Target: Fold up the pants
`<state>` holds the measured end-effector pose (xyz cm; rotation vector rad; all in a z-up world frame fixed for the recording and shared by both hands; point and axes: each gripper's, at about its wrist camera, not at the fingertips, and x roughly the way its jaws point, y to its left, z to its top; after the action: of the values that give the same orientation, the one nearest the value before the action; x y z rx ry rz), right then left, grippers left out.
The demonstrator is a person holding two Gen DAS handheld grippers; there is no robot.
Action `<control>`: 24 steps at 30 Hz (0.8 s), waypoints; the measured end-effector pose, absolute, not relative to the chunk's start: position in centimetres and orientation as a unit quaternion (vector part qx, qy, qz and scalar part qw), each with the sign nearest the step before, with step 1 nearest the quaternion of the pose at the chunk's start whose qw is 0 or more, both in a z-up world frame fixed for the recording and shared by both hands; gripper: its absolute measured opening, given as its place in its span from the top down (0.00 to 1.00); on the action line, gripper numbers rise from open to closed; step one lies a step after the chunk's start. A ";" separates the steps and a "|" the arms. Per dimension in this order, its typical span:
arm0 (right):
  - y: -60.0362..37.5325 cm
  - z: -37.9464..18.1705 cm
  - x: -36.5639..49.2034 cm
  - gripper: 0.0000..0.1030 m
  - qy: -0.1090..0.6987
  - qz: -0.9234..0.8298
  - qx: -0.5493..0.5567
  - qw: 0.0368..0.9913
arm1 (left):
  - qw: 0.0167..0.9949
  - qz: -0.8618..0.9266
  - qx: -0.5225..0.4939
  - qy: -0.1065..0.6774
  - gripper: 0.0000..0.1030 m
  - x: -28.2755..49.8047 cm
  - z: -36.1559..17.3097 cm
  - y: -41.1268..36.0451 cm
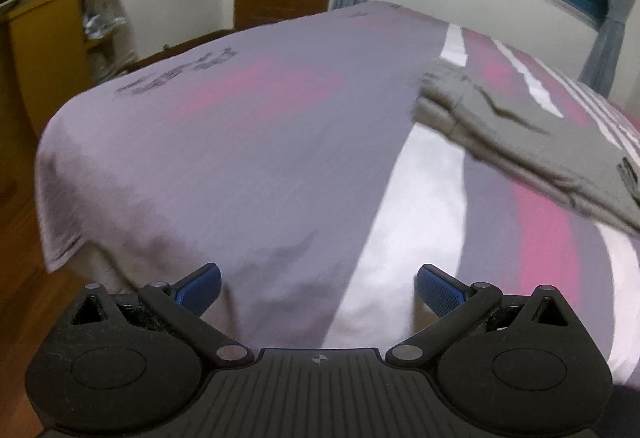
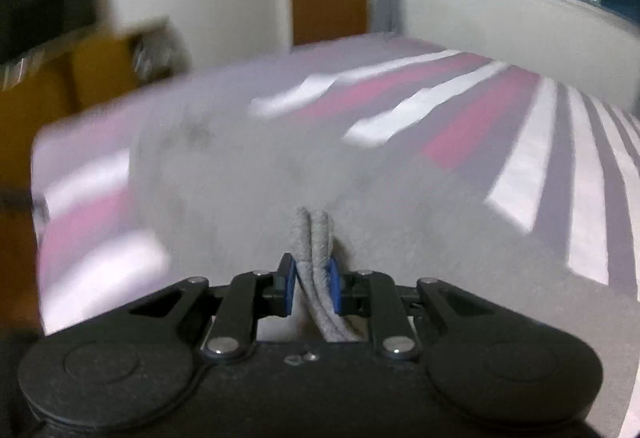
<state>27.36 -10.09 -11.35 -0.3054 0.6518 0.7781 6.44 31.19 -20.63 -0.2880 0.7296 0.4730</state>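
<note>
**poster1:** Pants (image 2: 248, 174) question, where is the grey fabric sitting relative to the fingers right now?

**poster2:** On the right gripper (image 2: 313, 280) a doubled, rolled edge of the grey pants is pinched between the two blue pads (image 2: 334, 284), so it's clamped tight on cloth. The two folded layers can be seen running back between the jaws toward the camera, while the rest of the garment is spread ahead over the striped bedsheet (image 2: 520, 166). Lots of blur in that view, so finer detail can't be made out.

**poster1:** And the other side?

**poster2:** The left gripper (image 1: 318, 288) is spread wide, nothing between its blue fingertips (image 1: 200, 288). Only lilac sheet is seen under it, near the bed's corner. From that camera the pants (image 1: 520, 142) are seen well off to the right, away from those fingers, as a long folded grey band that looks lifted a bit above the pink and white stripes. No contact with the left pads.
</note>
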 end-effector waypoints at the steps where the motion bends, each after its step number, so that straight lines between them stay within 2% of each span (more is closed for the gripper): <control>1: -10.3 -11.4 27.3 0.83 0.311 0.370 -0.143 0.864 | 0.895 0.230 -0.142 0.354 0.00 6.1 -20.9 31.2; 12: -9.5 -10.5 26.5 0.83 0.306 0.377 -0.159 0.859 | 0.899 0.203 -0.147 0.359 0.00 6.4 -21.6 28.9; 13: -9.4 -10.7 26.3 0.79 0.313 0.385 -0.147 0.855 | 0.900 0.199 -0.144 0.361 0.00 6.5 -21.5 28.5; 14: -9.4 -11.0 26.1 0.71 0.327 0.419 -0.140 0.835 | 0.900 0.195 -0.141 0.363 0.00 6.9 -21.4 28.1; 15: -9.2 -11.4 25.9 0.51 0.347 0.440 -0.125 0.819 | 0.902 0.190 -0.139 0.363 0.00 7.3 -21.2 27.7; 16: -9.3 -11.2 25.3 0.45 0.337 0.447 -0.116 0.820 | 0.904 0.186 -0.137 0.361 0.00 7.5 -20.9 27.4; 17: -9.8 -10.6 24.6 0.48 0.315 0.449 -0.098 0.830 | 0.905 0.183 -0.135 0.359 0.00 7.8 -20.5 27.0; 18: -10.3 -10.1 24.3 0.60 0.308 0.456 -0.071 0.832 | 0.907 0.178 -0.132 0.357 0.00 8.3 -20.2 26.5; 21: -13.3 -8.7 23.2 0.66 0.274 0.408 -0.019 0.871 | 0.915 0.157 -0.129 0.350 0.00 9.9 -18.9 25.4; 24: -18.3 -8.3 22.5 0.67 0.248 0.321 0.026 0.914 | 0.924 0.113 -0.143 0.337 0.00 12.3 -17.5 23.5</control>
<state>22.48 -18.34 -8.31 0.0535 0.5100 0.6615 12.30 23.52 -17.55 -0.2935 0.6912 0.2320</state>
